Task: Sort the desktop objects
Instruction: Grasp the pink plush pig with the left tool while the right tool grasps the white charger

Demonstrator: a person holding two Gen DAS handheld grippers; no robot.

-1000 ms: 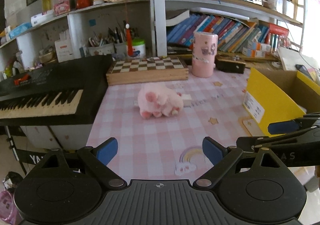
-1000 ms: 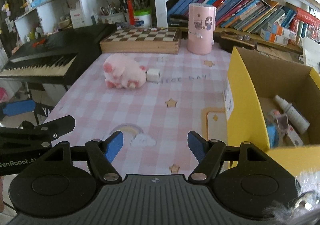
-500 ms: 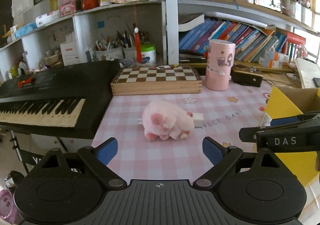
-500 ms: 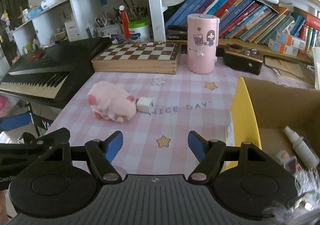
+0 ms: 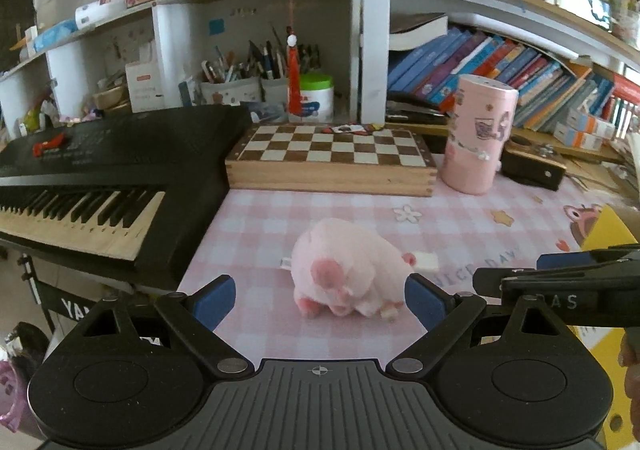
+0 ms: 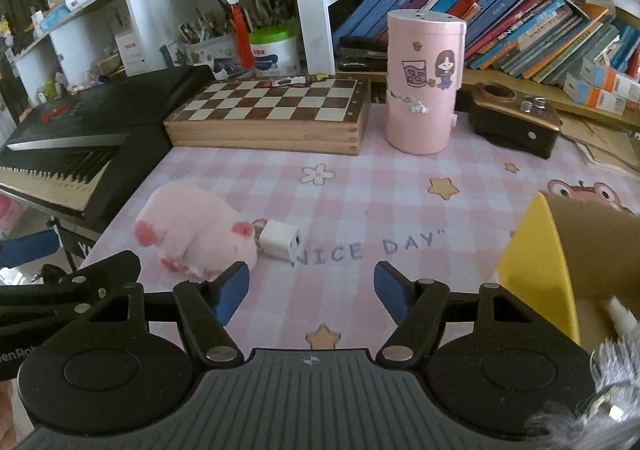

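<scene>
Both grippers are empty and heading for the last loose items on the pink checked mat (image 6: 360,186). The left gripper (image 5: 320,296) has its jaws wide apart, nothing between the pads, lined up on the pink plush toy (image 5: 346,272), which lies on its side just beyond the tips, mid-mat, near the keyboard (image 5: 92,186) at left. The right gripper (image 6: 308,288) is also open with nothing held; its jaws have just been closing a little. It points at bare mat, with the white charger plug (image 6: 280,239) touching the plush's right end, just left of and beyond its left pad. At right is the yellow cardboard box (image 6: 532,258), with a white bottle (image 6: 622,316) partly showing inside, so some sorting looks done already. Left to do, by my read: plush and plug both to be picked up and dropped in the box. The chessboard box (image 6: 272,118), pink canister (image 6: 424,78) and dark wooden case (image 6: 516,122) sit along the far edge; can't tell if those count as items to sort. Roughly late-middle of the task.
</scene>
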